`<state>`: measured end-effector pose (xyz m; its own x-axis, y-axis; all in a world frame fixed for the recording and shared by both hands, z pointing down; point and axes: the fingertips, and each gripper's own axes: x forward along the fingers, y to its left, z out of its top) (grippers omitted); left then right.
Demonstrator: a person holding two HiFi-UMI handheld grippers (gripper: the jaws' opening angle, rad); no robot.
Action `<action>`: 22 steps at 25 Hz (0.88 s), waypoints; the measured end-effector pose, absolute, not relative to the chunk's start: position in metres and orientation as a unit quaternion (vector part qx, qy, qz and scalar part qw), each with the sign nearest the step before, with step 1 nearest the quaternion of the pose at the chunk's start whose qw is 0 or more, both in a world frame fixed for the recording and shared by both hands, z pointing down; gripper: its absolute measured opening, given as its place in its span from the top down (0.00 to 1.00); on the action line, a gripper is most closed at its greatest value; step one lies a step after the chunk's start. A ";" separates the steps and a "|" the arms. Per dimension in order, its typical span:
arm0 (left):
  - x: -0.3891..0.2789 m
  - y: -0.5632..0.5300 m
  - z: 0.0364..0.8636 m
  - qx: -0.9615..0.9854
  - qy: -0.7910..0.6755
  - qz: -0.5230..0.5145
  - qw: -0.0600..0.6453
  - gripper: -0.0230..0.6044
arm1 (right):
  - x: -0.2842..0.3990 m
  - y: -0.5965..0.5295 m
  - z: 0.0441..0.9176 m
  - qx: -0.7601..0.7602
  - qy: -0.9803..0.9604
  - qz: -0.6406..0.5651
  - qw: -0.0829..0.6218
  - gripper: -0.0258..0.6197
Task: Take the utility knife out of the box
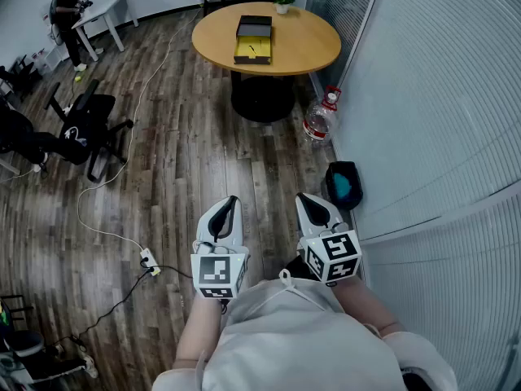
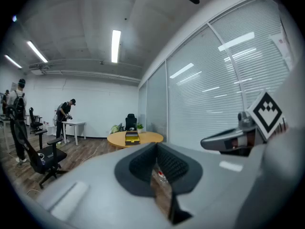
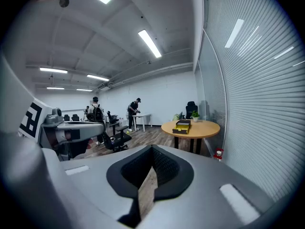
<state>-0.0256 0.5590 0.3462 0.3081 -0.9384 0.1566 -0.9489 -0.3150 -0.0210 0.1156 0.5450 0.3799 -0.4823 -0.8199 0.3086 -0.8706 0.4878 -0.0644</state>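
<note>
Task not begun: open box (image 1: 253, 39) near the middle of the round table (image 1: 313, 47), well ahead of me, utility knife presumably inside, too small to tell; my left gripper (image 1: 231, 202) and right gripper (image 1: 304, 197) both clenched, empty.

Readable text: none in any view.
Left cube (image 1: 218, 275): black-and-white square markers, pattern only, no letters or digits.
Right cube (image 1: 334, 257): the same kind of markers, no writing.
Bottle (image 1: 320, 119): red label, print too small to read.
Box (image 1: 253, 39): no print can be made out at this distance.
Sheet (image 2: 282, 41) on the blinds (image 2: 214, 89): perhaps reddish print, too blurred to read.
</note>
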 end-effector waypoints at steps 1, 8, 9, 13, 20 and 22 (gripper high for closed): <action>-0.026 0.559 0.347 0.810 -0.581 0.067 0.038 0.95 | 0.114 0.545 0.381 0.494 -0.855 0.107 0.119 0.96; -0.032 0.556 0.355 0.815 -0.575 0.062 0.039 0.95 | 0.109 0.536 0.391 0.501 -0.849 0.127 0.114 0.96; -0.035 0.556 0.357 0.814 -0.576 0.062 0.041 0.95 | 0.106 0.535 0.393 0.501 -0.848 0.129 0.113 0.96; -0.044 0.549 0.367 0.810 -0.581 0.060 0.054 0.95 | 0.102 0.529 0.399 0.500 -0.848 0.132 0.113 0.96; -0.042 0.501 0.378 0.809 -0.580 0.063 0.064 0.95 | 0.103 0.482 0.416 0.492 -0.849 0.143 0.127 0.96; -0.044 0.479 0.379 0.808 -0.583 0.064 0.063 0.95 | 0.100 0.458 0.417 0.488 -0.852 0.143 0.125 0.96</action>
